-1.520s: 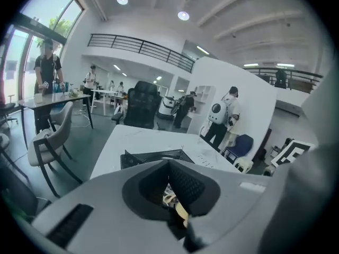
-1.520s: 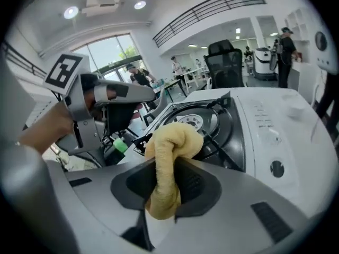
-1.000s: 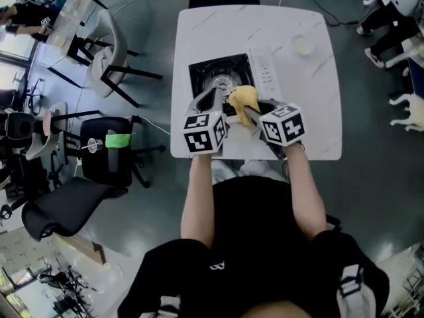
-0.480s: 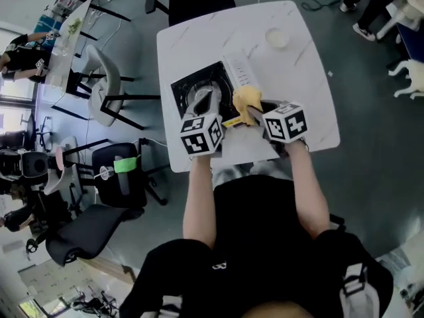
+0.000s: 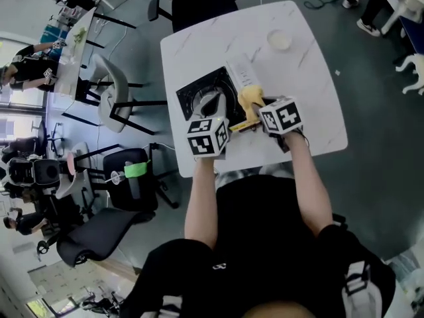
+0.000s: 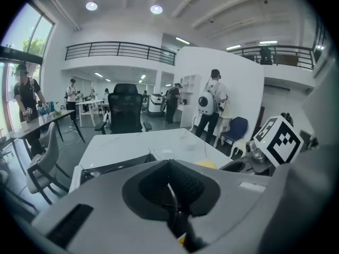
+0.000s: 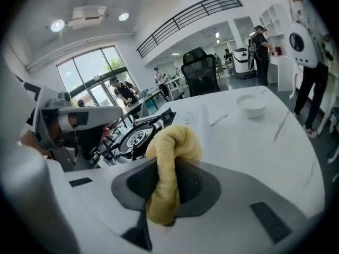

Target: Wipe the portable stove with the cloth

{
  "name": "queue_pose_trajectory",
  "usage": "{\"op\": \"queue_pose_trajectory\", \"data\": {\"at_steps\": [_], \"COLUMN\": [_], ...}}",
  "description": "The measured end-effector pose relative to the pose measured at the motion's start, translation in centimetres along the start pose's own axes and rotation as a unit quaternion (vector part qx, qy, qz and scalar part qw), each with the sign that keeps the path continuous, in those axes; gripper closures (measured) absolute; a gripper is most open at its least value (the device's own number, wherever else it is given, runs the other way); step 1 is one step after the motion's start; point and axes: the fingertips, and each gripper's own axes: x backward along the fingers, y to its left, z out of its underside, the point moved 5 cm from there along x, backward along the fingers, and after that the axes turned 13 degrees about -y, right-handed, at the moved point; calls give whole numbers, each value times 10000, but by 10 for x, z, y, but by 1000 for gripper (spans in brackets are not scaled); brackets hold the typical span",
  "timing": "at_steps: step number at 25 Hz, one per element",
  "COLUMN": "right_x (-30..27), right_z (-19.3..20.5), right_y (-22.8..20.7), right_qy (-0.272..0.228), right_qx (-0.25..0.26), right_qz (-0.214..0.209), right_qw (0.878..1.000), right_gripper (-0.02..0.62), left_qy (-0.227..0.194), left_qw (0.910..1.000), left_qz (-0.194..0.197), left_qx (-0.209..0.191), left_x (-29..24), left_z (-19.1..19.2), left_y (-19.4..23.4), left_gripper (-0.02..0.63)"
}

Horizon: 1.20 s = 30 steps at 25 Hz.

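The portable stove (image 5: 204, 95) is black with a round burner and a white control strip (image 5: 241, 73); it stands mid-table. My right gripper (image 5: 252, 108) is shut on a bunched yellow cloth (image 5: 248, 98) at the stove's near right corner. In the right gripper view the cloth (image 7: 170, 151) bulges up between the jaws, with the burner (image 7: 136, 137) beyond it. My left gripper (image 5: 212, 106) hovers over the stove's near edge, its jaws shut with nothing held. The left gripper view shows its jaws (image 6: 172, 196) closed, the stove (image 6: 113, 166) ahead and a bit of cloth (image 6: 207, 164) to the right.
The white marble-pattern table (image 5: 301, 91) holds a small white bowl (image 5: 279, 40) at its far right, also seen as a bowl (image 7: 250, 103) in the right gripper view. Office chairs (image 5: 126, 177) stand left of the table. People stand farther off in the room.
The head camera has swung, so the table sits more tilted in view. Both grippers stay at the stove's near edge, and the right one still holds the cloth.
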Motion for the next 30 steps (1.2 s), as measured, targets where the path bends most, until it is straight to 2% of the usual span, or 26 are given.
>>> {"op": "queue_pose_trajectory", "data": {"at_steps": [3,6,12,15,20,25,30], "right_x": [-26,-52,-87,-103,-118,-132,-141], "right_z": [-23,-47,-67,-77,-92,-101,-119], "right_y": [-8,-14,-26,-30,-37,-43,-41], "right_qy": [-130,20,-101,-110,-130,-124,-151], "right_qx": [667,1227,944,1024,1300,1000,1295], "right_qz": [300,322,142,133,132,62,392], "right_qw": [9972,9919,9954,9946,9913,9949,9907], "right_gripper": [523,522,512,511,511,503,518], "left_qy": [54,124,182,198,186,286,260], "left_qw": [9998,9989,9960,9942,9948,9944,9932], "left_qz": [-188,-455,-851,-1003,-906,-957,-1043], "left_qx": [-20,38,202,344,426,347,436], "left_x": [8,19,35,35,21,21,30], "left_z": [4,7,15,19,16,15,18], "left_y": [20,40,79,95,95,107,124], "left_gripper": [609,609,609,609,609,609,609]}}
